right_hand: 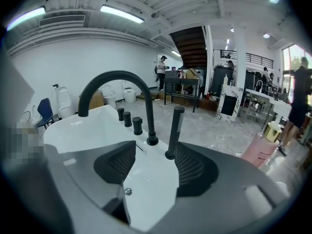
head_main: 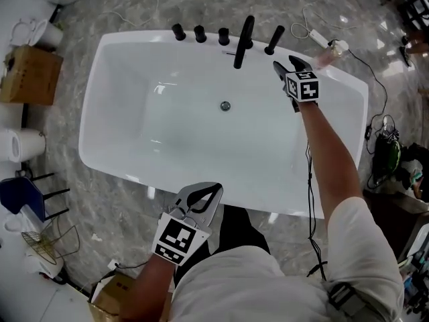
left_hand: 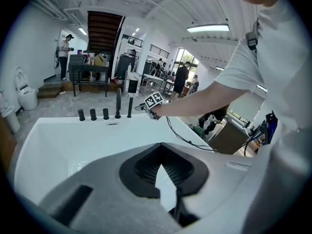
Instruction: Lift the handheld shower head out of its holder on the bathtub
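Right gripper (head_main: pixel 287 62) is hovering, fingers apart, near upright handheld shower head (head_main: pixel 274 40) on bathtub (head_main: pixel 90 127) rim; left gripper (head_main: pixel 212 188) is hanging by near rim, fingers together, empty.

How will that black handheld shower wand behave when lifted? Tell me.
Probably rigid: the shower head is a straight, slim black wand standing upright in its holder. Possibly slippery: it's smooth and round, so the open right tool should grip squarely. A hose may drag from below; none shows.
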Demonstrator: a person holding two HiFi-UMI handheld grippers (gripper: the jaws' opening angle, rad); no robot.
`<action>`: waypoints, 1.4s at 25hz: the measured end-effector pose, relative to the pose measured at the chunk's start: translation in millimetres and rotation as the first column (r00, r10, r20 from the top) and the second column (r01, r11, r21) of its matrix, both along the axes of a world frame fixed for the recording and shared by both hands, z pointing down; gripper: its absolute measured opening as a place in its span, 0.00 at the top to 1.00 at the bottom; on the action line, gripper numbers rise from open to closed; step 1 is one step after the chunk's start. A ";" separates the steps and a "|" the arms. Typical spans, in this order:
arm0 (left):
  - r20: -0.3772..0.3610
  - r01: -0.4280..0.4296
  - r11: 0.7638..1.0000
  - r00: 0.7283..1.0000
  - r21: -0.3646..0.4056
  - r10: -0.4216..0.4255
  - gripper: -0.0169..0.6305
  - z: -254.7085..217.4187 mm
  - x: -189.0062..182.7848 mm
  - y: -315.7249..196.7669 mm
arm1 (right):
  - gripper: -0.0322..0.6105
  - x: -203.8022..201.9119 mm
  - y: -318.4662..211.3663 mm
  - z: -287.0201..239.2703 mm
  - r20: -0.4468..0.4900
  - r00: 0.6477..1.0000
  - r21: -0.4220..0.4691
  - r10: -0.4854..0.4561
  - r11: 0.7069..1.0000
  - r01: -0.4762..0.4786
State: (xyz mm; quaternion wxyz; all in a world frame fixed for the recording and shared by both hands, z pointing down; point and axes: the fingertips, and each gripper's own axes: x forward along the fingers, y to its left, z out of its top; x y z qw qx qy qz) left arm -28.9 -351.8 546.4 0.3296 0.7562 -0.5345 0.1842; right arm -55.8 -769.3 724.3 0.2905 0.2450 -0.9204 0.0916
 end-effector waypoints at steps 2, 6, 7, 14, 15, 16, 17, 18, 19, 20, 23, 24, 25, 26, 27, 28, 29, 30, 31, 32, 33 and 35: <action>-0.004 -0.011 1.000 1.000 -0.008 0.011 0.96 8.7 0.1 -5.5 | 0.54 -5.0 -15.7 9.6 -0.012 1.000 0.003 0.011 1.000 -0.011; -0.008 -0.030 0.999 1.000 -0.014 0.029 0.96 20.1 -0.4 -11.3 | 0.54 -15.7 -41.8 26.1 -0.012 0.999 -0.004 0.040 0.999 -0.041; -0.015 -0.029 0.999 0.999 -0.013 0.029 0.96 21.8 -1.9 -12.7 | 0.54 -19.2 -47.7 30.6 -0.012 0.999 -0.007 0.046 0.999 -0.046; -0.029 -0.007 1.000 1.000 -0.021 0.007 0.96 43.0 -17.5 -16.9 | 0.55 -48.7 -78.0 58.4 -0.019 0.998 -0.015 0.062 0.998 -0.062; -0.034 -0.002 1.000 0.999 -0.025 0.002 0.96 46.6 -18.2 -16.9 | 0.55 -52.4 -80.6 61.3 -0.019 0.998 -0.015 0.064 0.998 -0.064; -0.038 -0.001 1.000 0.999 -0.029 0.000 0.96 49.5 -18.5 -16.6 | 0.55 -55.2 -82.7 64.5 -0.018 0.998 -0.017 0.067 0.998 -0.067; -0.040 -0.002 0.999 0.999 -0.032 0.001 0.96 51.8 -18.9 -16.3 | 0.55 -57.2 -84.7 67.9 -0.016 0.997 -0.021 0.073 0.997 -0.073; -0.041 -0.003 0.999 0.999 -0.035 0.002 0.96 53.7 -19.6 -15.7 | 0.55 -58.6 -87.1 71.3 -0.014 0.997 -0.024 0.080 0.996 -0.081; -0.042 -0.003 0.999 0.999 -0.040 0.001 0.96 55.5 -20.5 -14.9 | 0.56 -60.1 -89.8 74.7 -0.012 0.996 -0.026 0.087 0.996 -0.088; -0.043 -0.001 0.999 0.999 -0.043 0.000 0.96 57.6 -21.8 -14.6 | 0.56 -61.9 -92.7 78.2 -0.009 0.996 -0.029 0.092 0.995 -0.093; -0.040 0.004 0.999 0.999 -0.051 -0.006 0.96 65.9 -26.0 -15.7 | 0.59 -67.1 -101.3 88.6 -0.002 0.995 -0.035 0.100 0.994 -0.100; -0.041 0.007 0.998 0.999 -0.057 -0.009 0.96 69.1 -27.0 -15.1 | 0.60 -68.4 -104.5 90.8 0.003 0.994 -0.036 0.106 0.994 -0.106; -0.041 0.008 0.998 0.999 -0.062 -0.011 0.96 71.8 -27.9 -14.0 | 0.61 -69.3 -107.1 91.9 0.011 0.993 -0.037 0.114 0.993 -0.113; -0.041 0.010 0.998 0.999 -0.066 -0.013 0.96 73.5 -28.6 -12.4 | 0.65 -69.7 -108.3 92.0 0.016 0.992 -0.038 0.122 0.992 -0.121; -0.042 0.013 0.998 0.999 -0.068 -0.016 0.96 74.3 -29.2 -10.6 | 0.67 -69.4 -107.9 91.5 0.017 0.992 -0.037 0.127 0.991 -0.127; -0.043 0.016 0.998 0.999 -0.068 -0.019 0.96 74.2 -29.5 -9.0 | 0.69 -68.5 -106.8 90.9 0.013 0.992 -0.032 0.129 0.991 -0.129; -0.045 0.018 0.998 0.999 -0.067 -0.021 0.96 73.8 -29.4 -7.8 | 0.72 -67.5 -106.0 90.4 0.009 0.992 -0.025 0.127 0.992 -0.127; -0.047 0.020 0.997 0.999 -0.068 -0.023 0.96 73.7 -28.9 -6.9 | 0.72 -66.8 -105.5 90.0 0.006 0.992 -0.019 0.123 0.992 -0.123; -0.049 0.021 0.997 0.999 -0.070 -0.024 0.96 74.0 -28.4 -6.5 | 0.72 -66.7 -105.2 89.3 0.003 0.993 -0.015 0.119 0.993 -0.119; -0.051 0.021 0.997 0.998 -0.070 -0.024 0.96 74.2 -27.9 -6.7 | 0.72 -66.8 -105.1 89.1 -0.002 0.993 -0.014 0.115 0.993 -0.115; -0.053 0.019 0.997 0.998 -0.069 -0.023 0.96 74.3 -27.4 -7.1 | 0.72 -67.0 -105.0 89.5 -0.007 0.994 -0.015 0.112 0.994 -0.112; -0.056 0.016 0.998 0.998 -0.065 -0.019 0.96 73.6 -26.1 -7.1 | 0.72 -67.5 -103.2 89.8 -0.020 0.994 -0.017 0.105 0.994 -0.105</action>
